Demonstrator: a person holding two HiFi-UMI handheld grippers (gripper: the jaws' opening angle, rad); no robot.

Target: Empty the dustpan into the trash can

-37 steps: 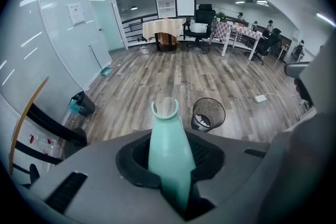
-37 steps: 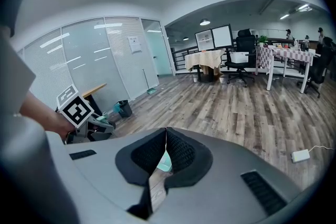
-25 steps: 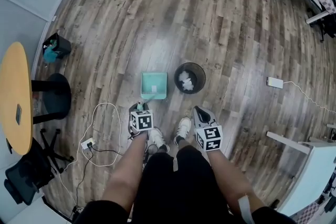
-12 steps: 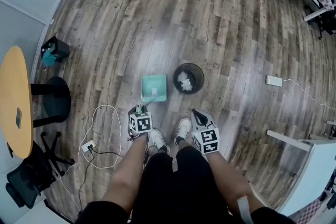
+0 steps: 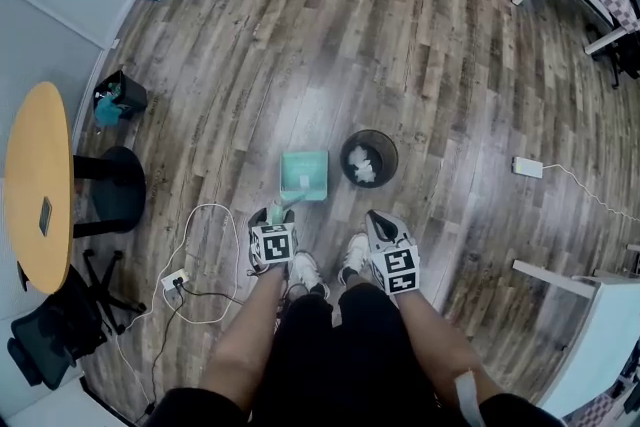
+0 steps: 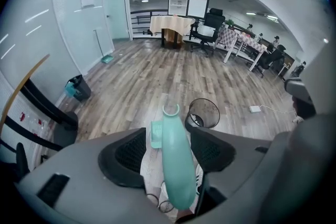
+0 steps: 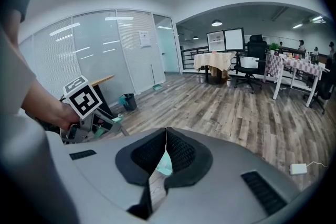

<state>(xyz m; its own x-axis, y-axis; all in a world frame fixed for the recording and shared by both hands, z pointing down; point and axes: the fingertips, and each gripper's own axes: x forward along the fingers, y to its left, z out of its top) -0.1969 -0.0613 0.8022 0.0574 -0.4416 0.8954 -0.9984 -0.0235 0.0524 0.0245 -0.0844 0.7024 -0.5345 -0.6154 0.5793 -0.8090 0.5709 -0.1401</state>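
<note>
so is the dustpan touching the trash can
Apart. The head view shows a strip of bare floor between the dustpan and the trash can, which stands just to its right.

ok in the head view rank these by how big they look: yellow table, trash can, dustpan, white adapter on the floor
1. yellow table, though it stands nearer the camera than the floor things
2. trash can and dustpan: about alike, not ranked
3. white adapter

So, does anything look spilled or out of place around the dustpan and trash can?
Nothing looks spilled. The dustpan sits beside the trash can, which holds white scraps. Only a loose cable loops over the floor by the person's feet.
</note>
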